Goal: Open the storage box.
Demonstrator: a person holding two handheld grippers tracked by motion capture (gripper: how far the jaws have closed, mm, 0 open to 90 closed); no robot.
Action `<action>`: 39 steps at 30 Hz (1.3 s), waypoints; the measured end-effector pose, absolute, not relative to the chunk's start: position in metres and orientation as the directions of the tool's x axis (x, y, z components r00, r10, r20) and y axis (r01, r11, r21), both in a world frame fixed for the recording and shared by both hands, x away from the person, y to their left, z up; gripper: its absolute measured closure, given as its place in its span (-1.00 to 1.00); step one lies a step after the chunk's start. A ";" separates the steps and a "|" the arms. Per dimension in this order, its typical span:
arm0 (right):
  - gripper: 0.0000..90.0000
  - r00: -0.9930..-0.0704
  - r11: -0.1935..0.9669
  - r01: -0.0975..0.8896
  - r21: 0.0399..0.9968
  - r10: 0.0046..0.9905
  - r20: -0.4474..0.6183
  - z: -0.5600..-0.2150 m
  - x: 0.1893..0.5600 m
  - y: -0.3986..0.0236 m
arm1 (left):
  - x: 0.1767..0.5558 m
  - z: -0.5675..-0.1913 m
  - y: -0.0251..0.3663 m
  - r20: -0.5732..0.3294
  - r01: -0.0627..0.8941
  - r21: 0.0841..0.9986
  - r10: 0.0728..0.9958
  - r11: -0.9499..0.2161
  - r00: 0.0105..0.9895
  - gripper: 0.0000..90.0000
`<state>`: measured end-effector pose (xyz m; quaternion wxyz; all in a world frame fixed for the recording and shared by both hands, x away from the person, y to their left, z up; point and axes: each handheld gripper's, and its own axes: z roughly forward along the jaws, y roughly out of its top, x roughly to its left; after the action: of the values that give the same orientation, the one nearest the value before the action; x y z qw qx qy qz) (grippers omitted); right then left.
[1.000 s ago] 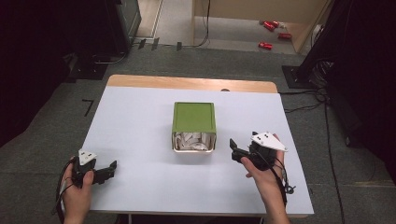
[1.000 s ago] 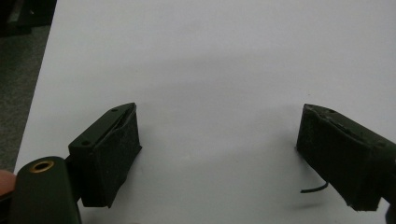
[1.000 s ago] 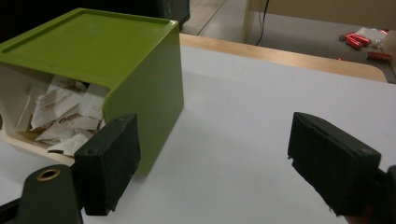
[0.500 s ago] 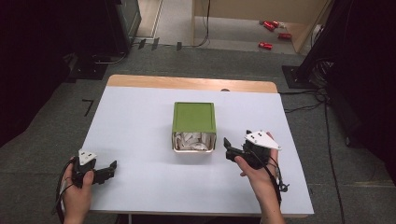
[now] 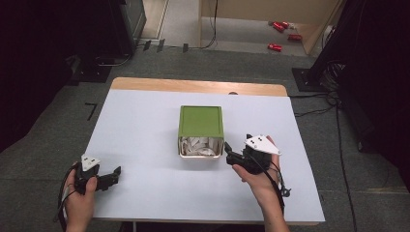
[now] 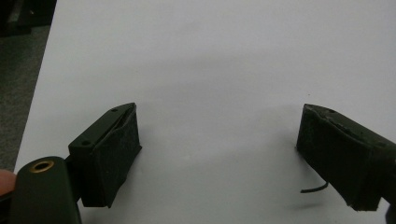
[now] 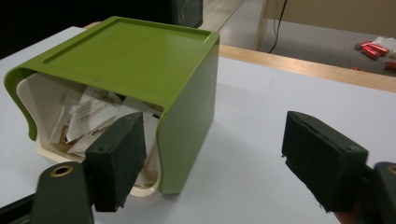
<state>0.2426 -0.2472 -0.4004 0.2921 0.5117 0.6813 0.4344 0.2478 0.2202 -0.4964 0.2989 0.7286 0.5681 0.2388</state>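
Note:
A green box (image 5: 200,121) lies on the white table (image 5: 140,130), its open front toward me. Inside sits a cream tray (image 5: 200,153) with several paper packets (image 5: 196,144). My right gripper (image 5: 231,152) is at the box's front right corner, pointing left. Its jaws have just been closing but stand wide, so it is open. In the right gripper view (image 7: 210,158), the green box (image 7: 130,56) has its right wall edge just ahead between the jaws, untouched, beside the packets (image 7: 88,116). My left gripper (image 5: 114,174) rests open at the near left with nothing in it (image 6: 217,154).
The table's far edge is a wooden strip (image 5: 198,86). Red cans (image 5: 281,26) lie on the floor beyond it. Dark equipment stands (image 5: 319,72) flank the table at the back. A cable (image 5: 278,186) trails from the right gripper.
My right gripper has moved left across the table, up to the box's front right corner. The left gripper and the box have stayed where they were.

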 end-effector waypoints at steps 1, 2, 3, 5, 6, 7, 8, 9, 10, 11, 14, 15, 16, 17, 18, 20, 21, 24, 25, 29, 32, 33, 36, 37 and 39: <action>-0.45 -0.304 0.099 0.444 0.890 0.951 0.046 -0.401 0.243 -0.246 | 0.248 -0.496 0.220 0.008 0.685 0.707 0.971 -0.176 0.241 -0.70; -0.41 -0.304 0.099 0.444 0.891 0.952 0.046 -0.401 0.244 -0.244 | 0.248 -0.496 0.220 0.008 0.685 0.707 0.971 -0.176 0.240 -0.70; -0.37 -0.304 0.096 0.441 0.892 0.951 0.049 -0.402 0.244 -0.243 | 0.248 -0.496 0.220 0.008 0.685 0.707 0.971 -0.176 0.241 -0.70; -0.32 -0.305 0.094 0.439 0.894 0.951 0.049 -0.403 0.245 -0.239 | 0.248 -0.496 0.220 0.008 0.685 0.707 0.971 -0.176 0.240 -0.70; -0.29 -0.306 0.095 0.439 0.893 0.951 0.049 -0.404 0.246 -0.238 | 0.248 -0.496 0.220 0.008 0.685 0.707 0.971 -0.176 0.241 -0.70; -0.25 -0.305 0.094 0.439 0.893 0.951 0.050 -0.404 0.246 -0.236 | 0.248 -0.496 0.220 0.008 0.685 0.707 0.971 -0.176 0.241 -0.69; -0.21 -0.305 0.090 0.438 0.894 0.951 0.054 -0.405 0.247 -0.235 | 0.248 -0.496 0.220 0.008 0.685 0.707 0.971 -0.176 0.241 -0.70; -0.18 -0.304 0.089 0.439 0.894 0.951 0.055 -0.406 0.247 -0.233 | 0.248 -0.496 0.220 0.008 0.685 0.707 0.971 -0.175 0.241 -0.70; -0.16 -0.304 0.088 0.438 0.894 0.951 0.056 -0.406 0.248 -0.232 | 0.248 -0.496 0.220 0.007 0.685 0.707 0.971 -0.175 0.240 -0.69; -0.12 -0.304 0.086 0.440 0.894 0.951 0.058 -0.407 0.248 -0.231 | 0.248 -0.496 0.220 0.007 0.685 0.707 0.971 -0.175 0.240 -0.70; -0.06 -0.304 0.090 0.441 0.893 0.951 0.054 -0.410 0.250 -0.227 | 0.248 -0.496 0.220 0.007 0.685 0.708 0.971 -0.175 0.240 -0.70; -0.03 -0.304 0.089 0.443 0.892 0.951 0.057 -0.411 0.250 -0.226 | 0.248 -0.496 0.220 0.007 0.685 0.707 0.971 -0.175 0.241 -0.69; -0.02 -0.305 0.092 0.441 0.893 0.951 0.053 -0.412 0.251 -0.225 | 0.248 -0.496 0.220 0.007 0.685 0.708 0.971 -0.175 0.241 -0.70; 0.00 -0.304 0.091 0.445 0.891 0.951 0.055 -0.413 0.252 -0.224 | 0.248 -0.496 0.220 0.007 0.685 0.708 0.971 -0.175 0.240 -0.69; 0.02 -0.305 0.091 0.449 0.889 0.950 0.057 -0.414 0.252 -0.223 | 0.248 -0.496 0.220 0.007 0.685 0.708 0.971 -0.175 0.241 -0.69; 0.08 -0.307 0.096 0.454 0.886 0.950 0.054 -0.417 0.254 -0.221 | 0.248 -0.496 0.220 0.008 0.685 0.708 0.971 -0.175 0.241 -0.70; 0.10 -0.311 0.099 0.456 0.884 0.949 0.055 -0.418 0.254 -0.220 | 0.248 -0.496 0.220 0.007 0.685 0.708 0.971 -0.175 0.241 -0.70; 0.20 -0.314 0.104 0.461 0.881 0.948 0.053 -0.423 0.256 -0.217 | 0.248 -0.496 0.220 0.008 0.685 0.707 0.971 -0.175 0.240 -0.69; 0.23 -0.312 0.100 0.465 0.880 0.948 0.057 -0.424 0.258 -0.216 | 0.248 -0.496 0.220 0.008 0.685 0.707 0.971 -0.175 0.241 -0.69; 0.31 -0.298 0.075 0.477 0.875 0.951 0.081 -0.427 0.261 -0.216 | 0.248 -0.496 0.220 0.007 0.685 0.708 0.971 -0.175 0.240 -0.69; 0.41 -0.296 0.070 0.487 0.870 0.951 0.089 -0.432 0.264 -0.214 | 0.248 -0.496 0.220 0.007 0.685 0.707 0.971 -0.175 0.241 -0.70; 0.42 -0.294 0.074 0.487 0.870 0.952 0.083 -0.433 0.265 -0.213 | 0.248 -0.496 0.220 0.007 0.685 0.707 0.971 -0.175 0.241 -0.69; 0.47 -0.276 0.061 0.501 0.863 0.957 0.092 -0.438 0.267 -0.213 | 0.248 -0.496 0.220 0.007 0.685 0.707 0.971 -0.175 0.241 -0.70; 0.48 -0.273 0.054 0.508 0.860 0.957 0.101 -0.440 0.269 -0.214 | 0.248 -0.496 0.220 0.007 0.685 0.707 0.971 -0.175 0.241 -0.70; 0.47 -0.267 0.056 0.522 0.851 0.958 0.101 -0.445 0.270 -0.213 | 0.248 -0.496 0.220 0.007 0.685 0.707 0.971 -0.175 0.241 -0.70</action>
<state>0.2703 -0.2131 -0.4447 0.2617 0.5460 0.6777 0.4173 0.2478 0.2203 -0.4964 0.2997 0.7283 0.5682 0.2384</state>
